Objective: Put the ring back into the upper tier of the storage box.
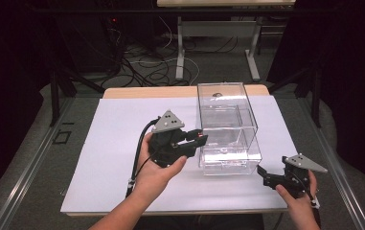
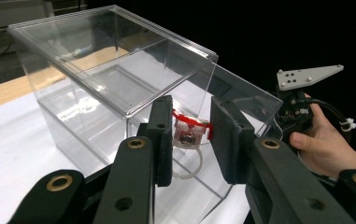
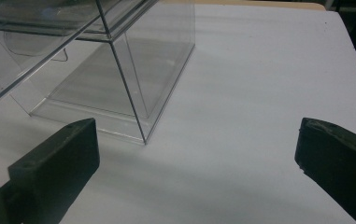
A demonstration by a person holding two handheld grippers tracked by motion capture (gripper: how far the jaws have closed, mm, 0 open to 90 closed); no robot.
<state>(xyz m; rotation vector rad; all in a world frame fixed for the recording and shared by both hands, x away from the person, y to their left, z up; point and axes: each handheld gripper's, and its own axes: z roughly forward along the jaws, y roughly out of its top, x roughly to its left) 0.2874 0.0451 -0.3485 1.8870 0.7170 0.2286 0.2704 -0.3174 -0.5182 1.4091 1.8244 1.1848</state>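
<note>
Two grippers are working at this table, and nearest the person the right gripper [image 1: 272, 178] is hovering low over the white sheet [image 1: 113, 158] by the front right corner of the clear box [image 1: 228, 127], its jaws standing wide apart with nothing between them. Just left of the box, the left gripper [image 1: 197, 139] is pinching a small ring [image 2: 188, 140], pale band with a red-trimmed top, between its pads, holding it right against the box's near left wall. That ring is looking very light and small, probably hard plastic, so I judge it could twist or pop out of a loose hold; gripping across the chunky top, as now, seems sounder than taking the thin band. Stiff, slick and likely easy to scuff or slide is how the box is striking me, and its lid and sharp edges are crowding the held ring. Open sheet is lying free to the left and in front, while farther back the wooden table edge [image 1: 146, 92] is ending the room.
</note>
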